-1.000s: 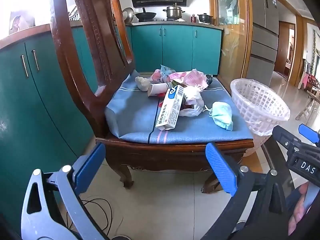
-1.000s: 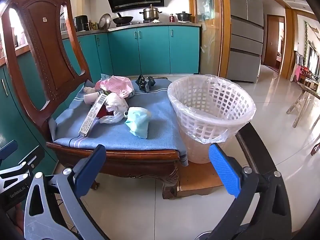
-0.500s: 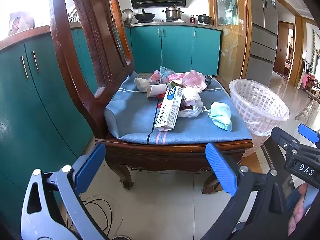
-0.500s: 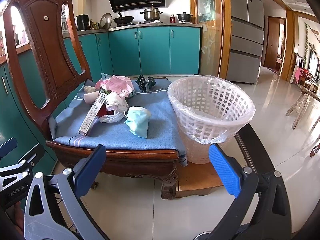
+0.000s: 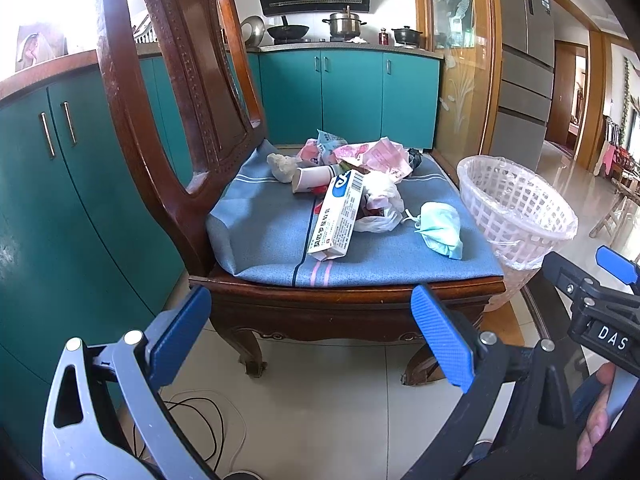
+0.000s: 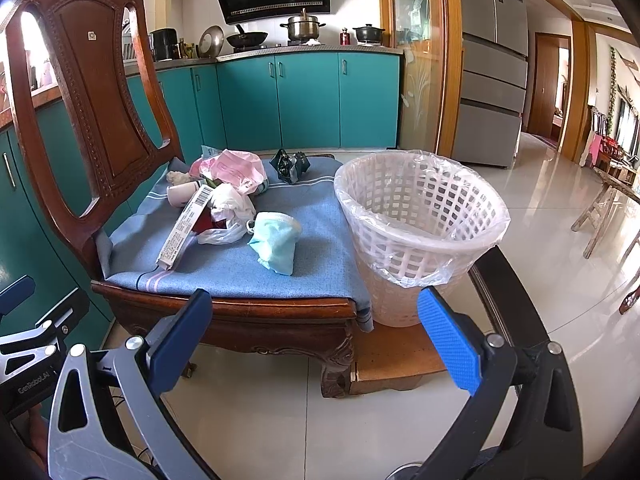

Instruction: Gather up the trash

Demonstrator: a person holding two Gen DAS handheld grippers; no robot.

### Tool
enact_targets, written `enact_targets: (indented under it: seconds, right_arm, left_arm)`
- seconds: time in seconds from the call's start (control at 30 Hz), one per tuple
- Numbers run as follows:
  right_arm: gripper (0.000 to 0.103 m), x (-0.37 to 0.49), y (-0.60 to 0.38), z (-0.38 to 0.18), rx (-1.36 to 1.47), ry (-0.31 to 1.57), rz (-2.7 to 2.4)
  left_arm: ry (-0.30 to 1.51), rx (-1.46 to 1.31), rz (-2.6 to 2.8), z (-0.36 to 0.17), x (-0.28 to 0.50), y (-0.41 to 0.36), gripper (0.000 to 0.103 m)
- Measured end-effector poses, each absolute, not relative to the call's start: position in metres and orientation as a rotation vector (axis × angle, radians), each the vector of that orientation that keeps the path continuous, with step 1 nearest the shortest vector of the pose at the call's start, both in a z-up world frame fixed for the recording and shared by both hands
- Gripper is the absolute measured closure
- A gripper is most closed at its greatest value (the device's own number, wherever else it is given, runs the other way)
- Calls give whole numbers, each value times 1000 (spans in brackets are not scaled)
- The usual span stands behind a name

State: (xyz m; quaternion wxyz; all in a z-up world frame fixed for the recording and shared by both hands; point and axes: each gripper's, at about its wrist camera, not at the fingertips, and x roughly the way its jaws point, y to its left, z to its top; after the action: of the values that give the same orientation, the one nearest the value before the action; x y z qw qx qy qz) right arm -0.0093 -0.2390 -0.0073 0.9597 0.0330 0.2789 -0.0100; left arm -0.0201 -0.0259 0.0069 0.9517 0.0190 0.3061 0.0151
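Observation:
Trash lies heaped on the blue cushion of a wooden chair: a long white box, a crumpled light-blue face mask, a white plastic bag, pink wrappers, a paper cup and a dark wrapper. A white lattice basket with a clear liner stands right of the chair. My left gripper and right gripper are both open and empty, in front of the chair's front edge.
Teal kitchen cabinets run behind and to the left of the chair. The basket sits on a low wooden block. Cables lie on the tiled floor below the left gripper. A fridge stands at the back right.
Both views have crept slightly closer to the chair. The trash and basket have not moved, and both grippers remain open.

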Motion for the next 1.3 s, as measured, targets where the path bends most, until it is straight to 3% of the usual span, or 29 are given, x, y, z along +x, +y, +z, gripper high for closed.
enact_targets:
  seconds: [1.3]
  right_arm:
    - [3, -9, -240, -8, 68, 567, -19]
  left_arm:
    - [647, 58, 31, 2, -20, -27, 3]
